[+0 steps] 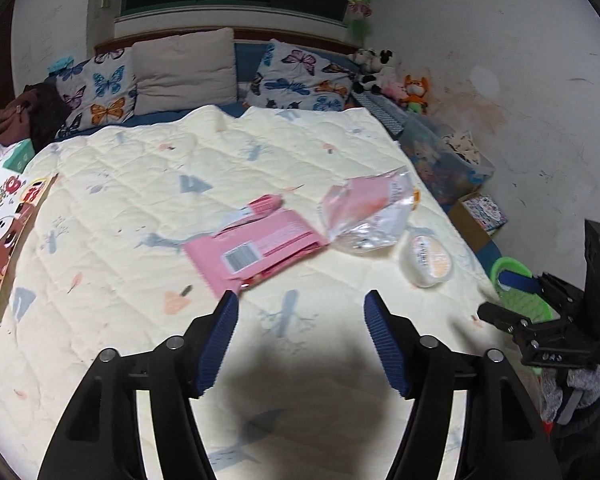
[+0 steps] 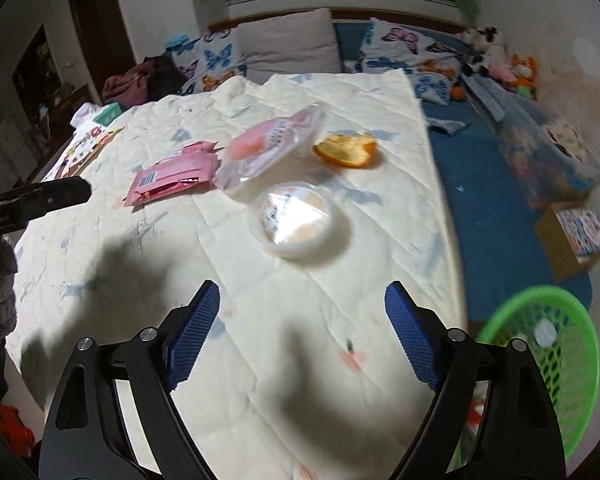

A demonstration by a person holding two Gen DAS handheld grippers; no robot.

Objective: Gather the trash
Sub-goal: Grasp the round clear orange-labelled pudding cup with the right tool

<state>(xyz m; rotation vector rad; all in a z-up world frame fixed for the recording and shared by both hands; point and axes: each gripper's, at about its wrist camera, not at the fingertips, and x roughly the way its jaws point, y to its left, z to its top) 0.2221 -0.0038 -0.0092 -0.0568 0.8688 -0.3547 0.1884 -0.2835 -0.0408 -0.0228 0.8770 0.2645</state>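
Four pieces of trash are seen lying on the quilt (image 1: pixel 112 208) that covers the bed, grouped toward its right edge. A pink wrapper (image 1: pixel 256 250) is spread flat near the middle; a crumpled clear bag (image 1: pixel 366 212) is touching its right end; a round plastic cup (image 2: pixel 294 220) is set just beside the bag, nearer the right edge; an orange peel (image 2: pixel 346 150) is seen behind the bag in the right wrist view. A green basket (image 2: pixel 556 356) is placed on the floor off the bed's right edge.

The left claw (image 1: pixel 300 340) is held spread and empty above the quilt, short of the wrapper. The right claw (image 2: pixel 302 336) is likewise spread wide and empty, short of the cup.

All items are judged light. The wrapper and bag are judged thin, limp and slippery; a raised fold or a free edge is recommended as the hold, since a flat sheet may drag the soft quilt up with it. The cup is judged thin-walled and crushable; a light hold across the rim is advised. The peel is judged soft and easily pinched.
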